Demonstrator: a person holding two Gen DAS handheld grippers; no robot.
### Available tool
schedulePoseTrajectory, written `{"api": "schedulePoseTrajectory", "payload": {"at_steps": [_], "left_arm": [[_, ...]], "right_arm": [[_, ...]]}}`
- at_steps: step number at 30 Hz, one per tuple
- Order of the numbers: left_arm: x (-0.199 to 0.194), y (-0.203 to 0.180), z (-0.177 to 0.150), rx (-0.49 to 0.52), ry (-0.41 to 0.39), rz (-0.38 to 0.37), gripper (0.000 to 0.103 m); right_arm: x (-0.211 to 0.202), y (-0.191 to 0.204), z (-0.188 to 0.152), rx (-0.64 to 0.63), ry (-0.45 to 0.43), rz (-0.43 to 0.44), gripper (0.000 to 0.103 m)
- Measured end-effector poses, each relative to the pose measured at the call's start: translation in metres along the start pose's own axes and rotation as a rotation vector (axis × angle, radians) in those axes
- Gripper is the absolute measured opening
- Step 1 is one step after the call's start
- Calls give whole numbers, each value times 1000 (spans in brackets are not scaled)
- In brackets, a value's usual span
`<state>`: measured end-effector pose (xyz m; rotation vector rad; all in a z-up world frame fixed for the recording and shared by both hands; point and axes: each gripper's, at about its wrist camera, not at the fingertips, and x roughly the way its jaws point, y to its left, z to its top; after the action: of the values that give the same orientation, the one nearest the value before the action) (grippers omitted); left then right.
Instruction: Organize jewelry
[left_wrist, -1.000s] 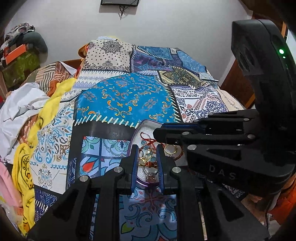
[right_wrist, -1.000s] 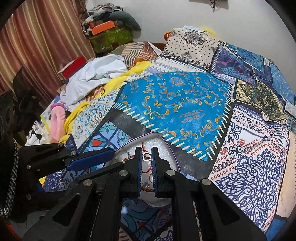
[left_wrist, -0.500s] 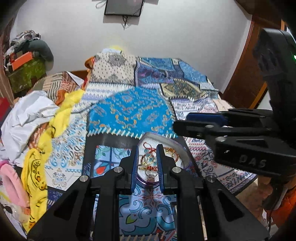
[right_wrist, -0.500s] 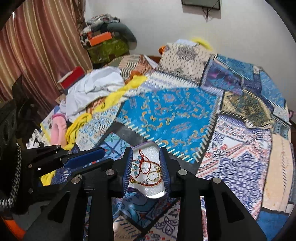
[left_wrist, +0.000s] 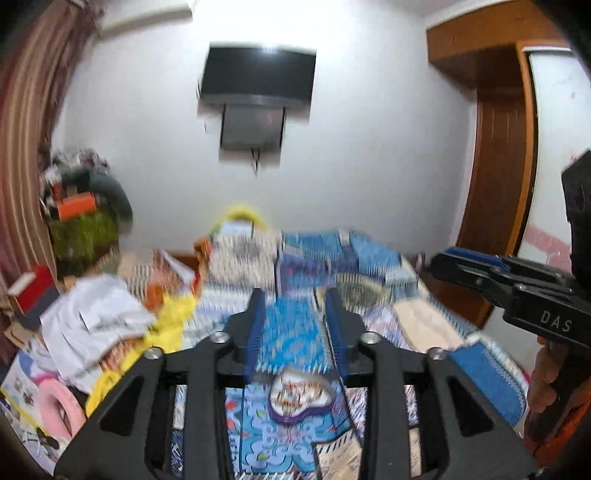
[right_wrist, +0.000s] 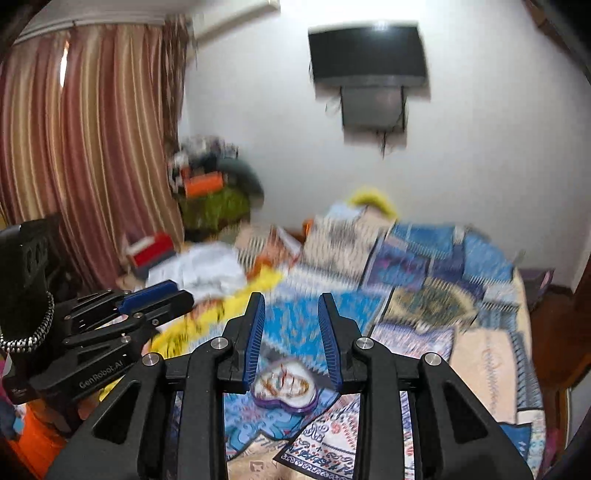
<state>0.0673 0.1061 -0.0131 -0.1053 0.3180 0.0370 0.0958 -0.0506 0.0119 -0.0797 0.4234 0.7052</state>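
Observation:
A heart-shaped dish with a purple rim (left_wrist: 301, 397) lies on the patterned bedspread and holds a blurred tangle of red and gold jewelry. It also shows in the right wrist view (right_wrist: 286, 387). My left gripper (left_wrist: 295, 299) is open and empty, raised well above and behind the dish. My right gripper (right_wrist: 291, 301) is open and empty, also held high over the dish. The right gripper appears at the right of the left wrist view (left_wrist: 517, 291); the left one at the left of the right wrist view (right_wrist: 122, 317).
The bed (right_wrist: 424, 295) is covered in blue patchwork cloth, with a heap of white and yellow clothes (left_wrist: 110, 325) on its left side. A television (left_wrist: 258, 77) hangs on the far wall. Curtains (right_wrist: 92, 147) stand left, a wooden door (left_wrist: 498, 166) right.
Both grippers have pulled up and back from the dish and opened wide. The views tilted up to the wall and are motion-blurred.

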Motion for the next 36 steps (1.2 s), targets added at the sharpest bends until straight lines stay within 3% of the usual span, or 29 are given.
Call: {"api": "schedulePoseTrajectory", "payload": {"at_steps": [3, 8, 9, 10, 13, 16, 36], "left_arm": [[-31, -11, 9, 18, -94, 32, 46], [-72, -24, 12, 19, -212, 105, 70], [-77, -25, 11, 17, -229, 125, 79], [-81, -27, 10, 15, -244, 141, 87], [-90, -28, 6, -1, -261, 162, 100], [-93, -27, 3, -18, -255, 156, 102], [-95, -34, -6, -9, -221, 148, 102]], "right_arm": [[-33, 5, 3, 10, -103, -22, 48], [-69, 17, -1, -5, -212, -119, 64], [-72, 18, -2, -4, -221, -134, 76], [-76, 19, -4, -1, -237, -156, 85], [-80, 17, -9, 17, -255, -202, 92], [-84, 14, -11, 46, -250, -209, 103], [-96, 23, -23, 12, -249, -214, 103]]}}
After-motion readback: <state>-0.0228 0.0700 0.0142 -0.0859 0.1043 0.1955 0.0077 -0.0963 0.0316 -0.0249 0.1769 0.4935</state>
